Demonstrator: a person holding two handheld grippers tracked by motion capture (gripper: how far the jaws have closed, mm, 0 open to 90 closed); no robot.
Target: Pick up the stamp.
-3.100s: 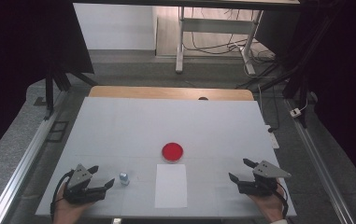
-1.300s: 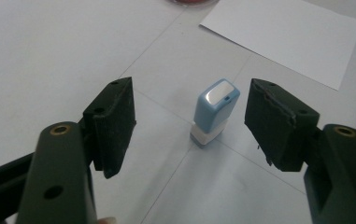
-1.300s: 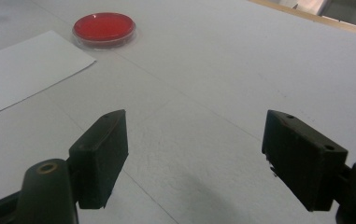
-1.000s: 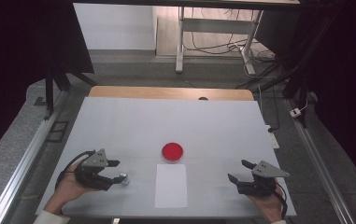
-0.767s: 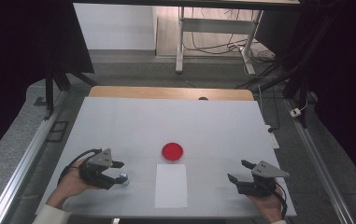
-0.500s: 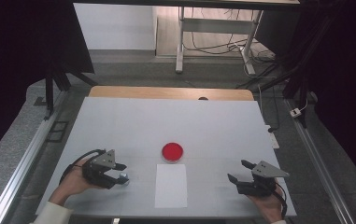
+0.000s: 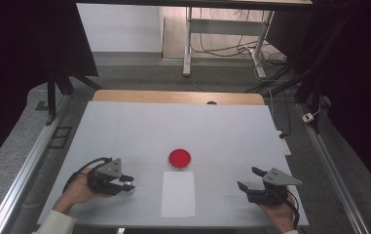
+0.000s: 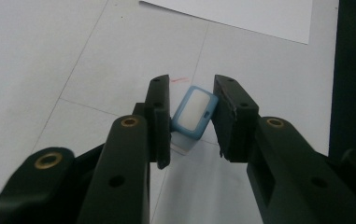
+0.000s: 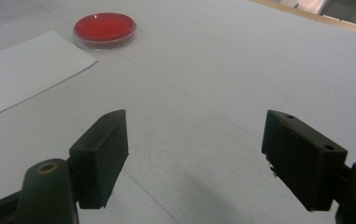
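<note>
A small vial with a blue-rimmed white cap (image 8: 192,112) sits tilted between the jaws of my left gripper (image 8: 192,84), and both pads touch it. These jaws have just been closing onto it. In the high view the left gripper (image 7: 129,183) rests low on the white table at the front left. My right gripper (image 7: 247,178) lies at the front right, open with bare table between its jaws (image 9: 196,135). A round red dish (image 7: 179,158) stands at the table's middle, and it shows far left of the right gripper (image 9: 104,27).
A white sheet of paper (image 7: 178,194) lies just in front of the red dish, between the two hands. The white table top (image 7: 173,126) ends in a wooden strip (image 7: 173,96) at the back. Metal rails (image 7: 22,170) run along both sides.
My left gripper has slid a little right to the small vial and its jaws have closed in around it. The right gripper has stayed put.
</note>
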